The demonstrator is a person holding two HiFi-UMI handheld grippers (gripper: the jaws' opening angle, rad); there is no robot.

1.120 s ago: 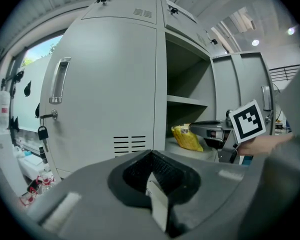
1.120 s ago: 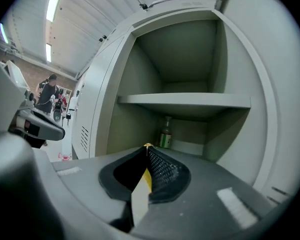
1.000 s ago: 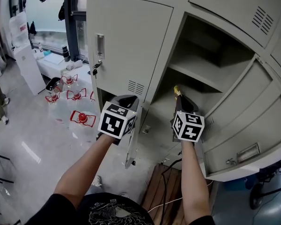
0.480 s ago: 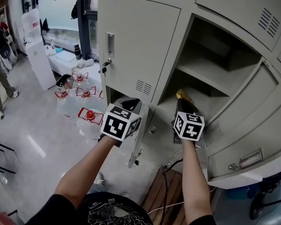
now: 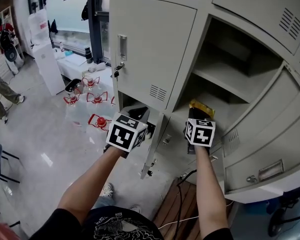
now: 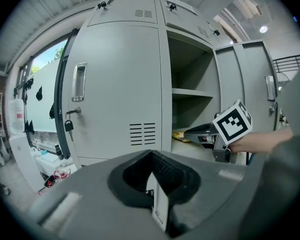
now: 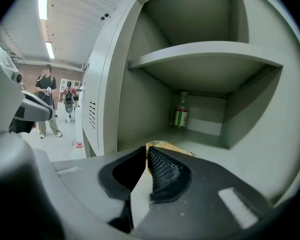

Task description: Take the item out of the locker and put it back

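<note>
A yellow packet [image 5: 201, 106] sticks out ahead of my right gripper [image 5: 198, 115], which is shut on it at the mouth of the open locker compartment [image 5: 216, 100]. In the right gripper view the packet's edge [image 7: 162, 145] shows just past the pinched jaws of my right gripper [image 7: 146, 153], low over the compartment floor [image 7: 200, 144]. My left gripper [image 5: 139, 113] is shut and holds nothing. It hangs in front of the closed locker door [image 5: 150, 49], left of the opening. The left gripper view shows my left gripper [image 6: 152, 158] pointing at that door [image 6: 115, 84].
A small bottle [image 7: 180, 115] stands at the back of the compartment under a shelf [image 7: 205, 51]. The locker's door [image 5: 270, 134] swings open at right. A lower door [image 5: 151, 156] stands ajar below my left gripper. Red-capped water bottles [image 5: 97, 121] sit on the floor; cables [image 5: 182, 204] lie below.
My right gripper has sunk a little with the yellow packet, which now shows more at the compartment's mouth. My left gripper has drifted slightly and stays shut.
</note>
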